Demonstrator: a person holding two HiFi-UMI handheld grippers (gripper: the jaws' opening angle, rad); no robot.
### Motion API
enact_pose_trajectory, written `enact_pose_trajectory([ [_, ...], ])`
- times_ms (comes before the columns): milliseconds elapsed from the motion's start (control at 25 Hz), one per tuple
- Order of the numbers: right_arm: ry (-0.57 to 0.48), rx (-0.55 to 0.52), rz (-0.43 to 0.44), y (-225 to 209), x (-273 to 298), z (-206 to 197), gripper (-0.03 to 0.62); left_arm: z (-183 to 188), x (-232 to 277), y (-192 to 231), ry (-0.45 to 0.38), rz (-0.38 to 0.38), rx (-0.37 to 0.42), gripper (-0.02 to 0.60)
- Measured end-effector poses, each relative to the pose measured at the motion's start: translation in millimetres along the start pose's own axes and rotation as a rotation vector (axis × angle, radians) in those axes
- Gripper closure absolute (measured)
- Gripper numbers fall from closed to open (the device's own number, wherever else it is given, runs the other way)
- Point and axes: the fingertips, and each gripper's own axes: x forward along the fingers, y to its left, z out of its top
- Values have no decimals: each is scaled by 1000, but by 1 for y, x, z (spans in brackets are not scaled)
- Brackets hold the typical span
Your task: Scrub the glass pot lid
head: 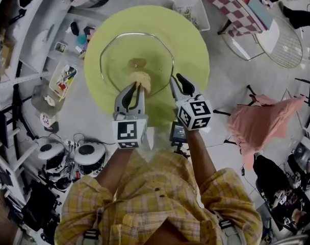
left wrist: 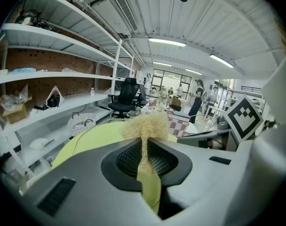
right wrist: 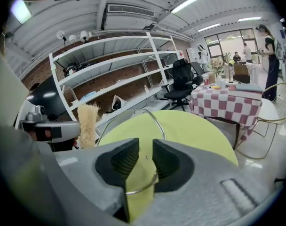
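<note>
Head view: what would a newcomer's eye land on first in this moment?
A round yellow-green table fills the middle of the head view, with a glass pot lid lying on it. The left gripper is shut on a straw-coloured fibrous scrubber over the lid's near side. The right gripper is open, its jaws apart at the lid's right rim.

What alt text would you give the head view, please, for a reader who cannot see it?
A person in a yellow checked shirt holds two grippers over a round glass pot lid with a metal rim on a round lime-green table. The left gripper is shut on a beige fibrous scrubber; the right gripper is open at the lid's rim.
</note>
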Motion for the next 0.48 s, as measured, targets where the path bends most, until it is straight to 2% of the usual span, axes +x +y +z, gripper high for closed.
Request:
enact_pose_trajectory([
  [280,58,20,0,-27,14,-27,507,-16,22,-3,15,-11,0,543],
  [480,80,57,15,-30,23,-46,507,-27,30,-3,30,-23,15,543],
])
